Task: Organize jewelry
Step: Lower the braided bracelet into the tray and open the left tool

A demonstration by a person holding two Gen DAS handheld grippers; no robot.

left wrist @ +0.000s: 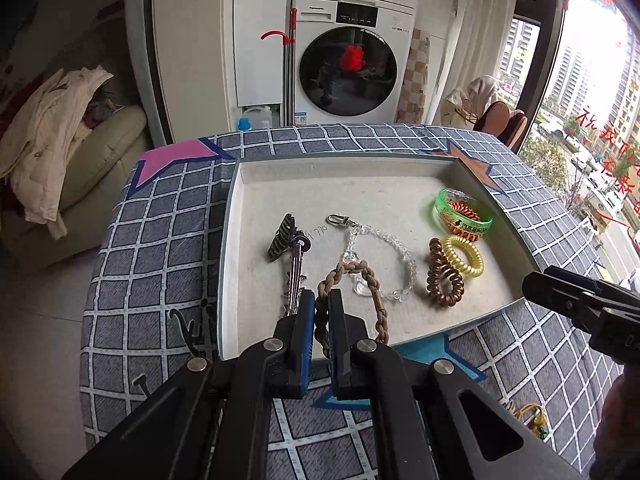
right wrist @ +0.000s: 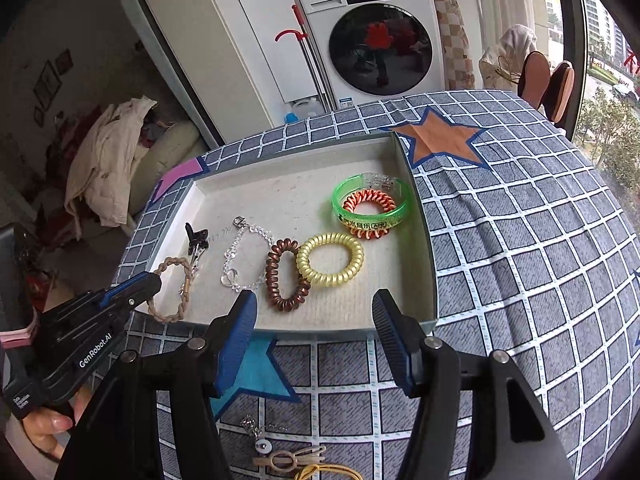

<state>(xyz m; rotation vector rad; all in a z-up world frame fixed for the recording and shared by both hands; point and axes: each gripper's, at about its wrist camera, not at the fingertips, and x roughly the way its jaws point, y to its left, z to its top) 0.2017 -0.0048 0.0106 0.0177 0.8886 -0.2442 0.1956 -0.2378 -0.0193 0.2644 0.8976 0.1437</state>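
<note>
A shallow white tray (left wrist: 234, 208) (right wrist: 424, 248) lies on the checked cloth. My left gripper (left wrist: 322, 308) (right wrist: 154, 280) is shut on the left side of a brown braided bracelet (left wrist: 362, 276) (right wrist: 172, 292) at the tray's near left. Further in lie a black hair claw (left wrist: 284, 236) (right wrist: 196, 236), a crystal chain (left wrist: 396, 246) (right wrist: 244, 256), a brown coil tie (left wrist: 444, 276) (right wrist: 286, 276), a yellow coil tie (left wrist: 464, 256) (right wrist: 330, 260) and a green bangle (left wrist: 464, 218) (right wrist: 372, 204) around an orange coil. My right gripper (right wrist: 314, 302) (left wrist: 534, 284) is open and holds nothing, over the tray's near edge.
More small pieces lie on the cloth (right wrist: 520, 280) in front of the tray: a pendant (right wrist: 263, 446), a beige clip (right wrist: 284, 458) and a yellow cord (left wrist: 532, 416). A washing machine (left wrist: 348, 68) stands beyond the table. A sofa with clothes (left wrist: 60, 140) is at the left, a window at the right.
</note>
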